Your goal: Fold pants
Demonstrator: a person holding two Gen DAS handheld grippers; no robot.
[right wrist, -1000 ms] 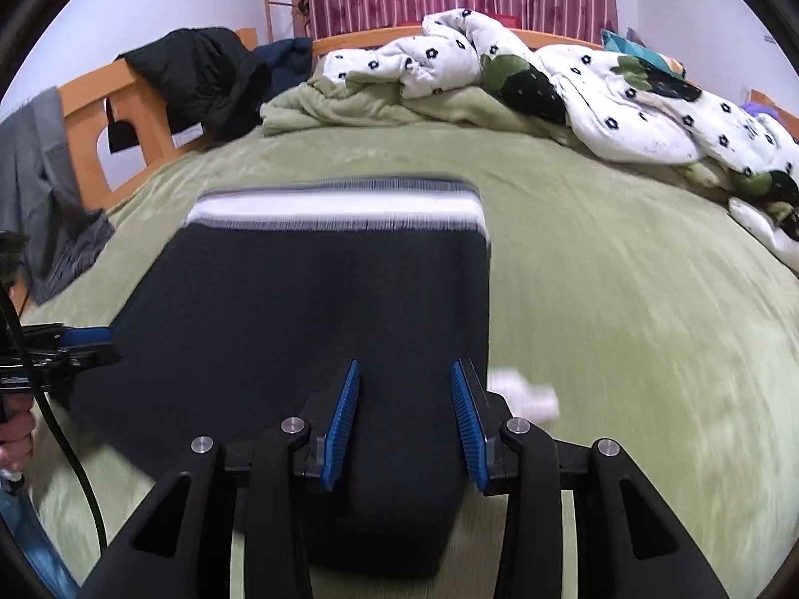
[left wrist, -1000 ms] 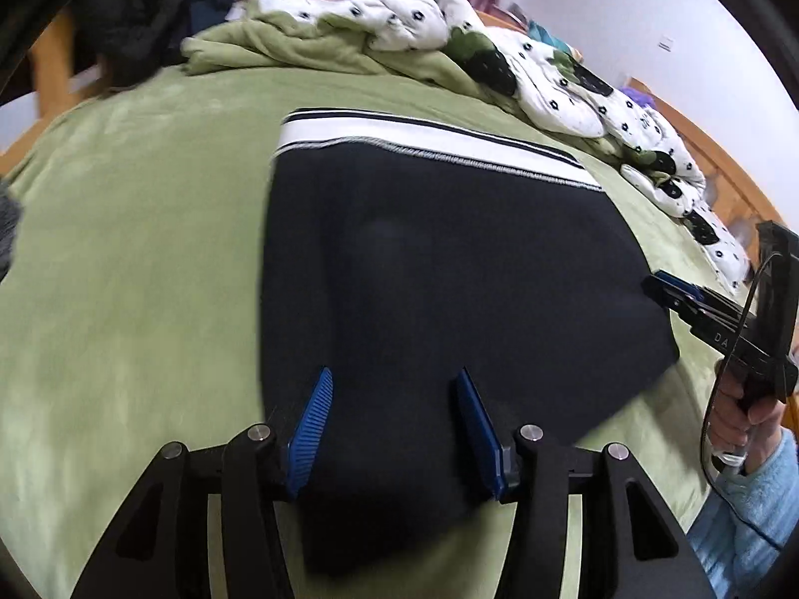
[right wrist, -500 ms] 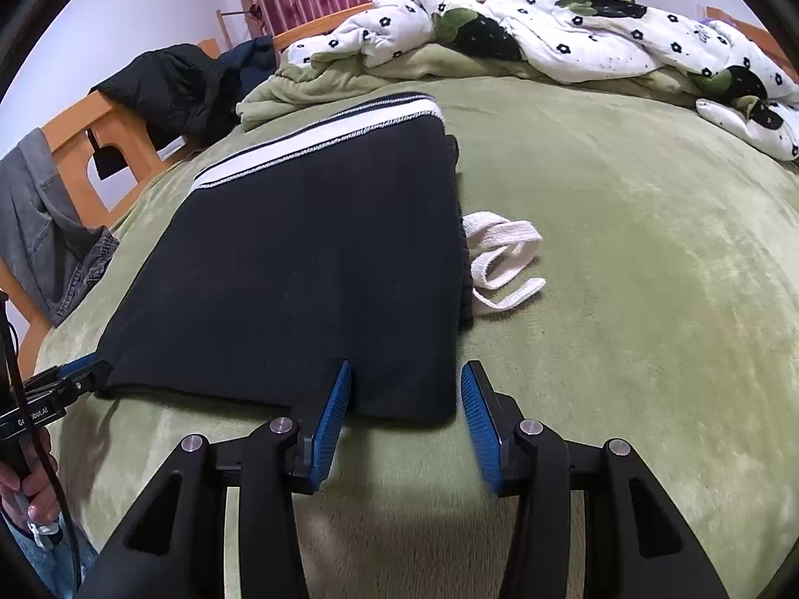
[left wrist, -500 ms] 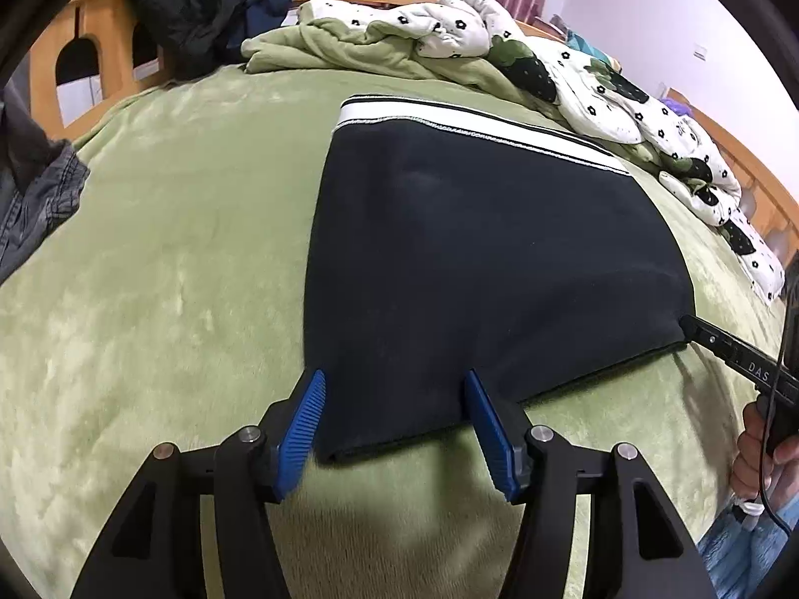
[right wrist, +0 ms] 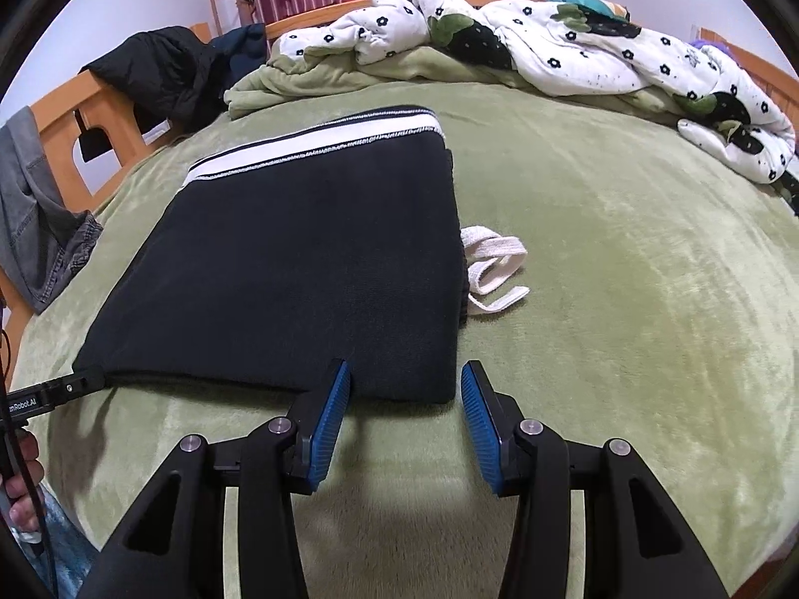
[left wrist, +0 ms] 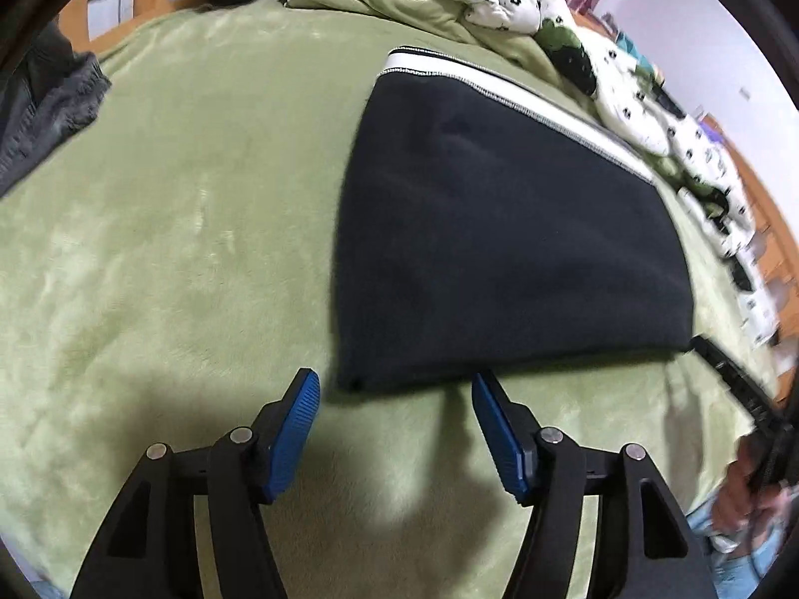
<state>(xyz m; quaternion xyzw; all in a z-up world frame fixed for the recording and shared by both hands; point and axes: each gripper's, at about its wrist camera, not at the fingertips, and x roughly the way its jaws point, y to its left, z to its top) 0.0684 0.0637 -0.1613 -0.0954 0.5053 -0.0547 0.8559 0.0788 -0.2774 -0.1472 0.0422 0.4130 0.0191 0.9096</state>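
Pants (right wrist: 299, 269) lie folded square on the bed (right wrist: 649, 299), just ahead of our left tool (left wrist: 394, 414), jaws opening, and right tool (right wrist: 404, 399), both empty; next, we judge, another fold or stop.

Bed (right wrist: 624, 259) with green fleece cover. Folded black pants (right wrist: 299, 259) lie flat on it, white strap (right wrist: 494, 269) just beside. Crumpled floral quilt (right wrist: 574, 45) at far edge.

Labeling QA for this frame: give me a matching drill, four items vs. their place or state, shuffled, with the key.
Items:
1. folded pants
2. white drawstring
3. floral quilt
4. grey garment

Place or state:
A. bunched at the far end of the bed
B. draped over the wooden rail
C. flat on the green blanket, waistband far side
D. sticking out beside the pants' edge

Pairs: 1-C, 2-D, 3-A, 4-B
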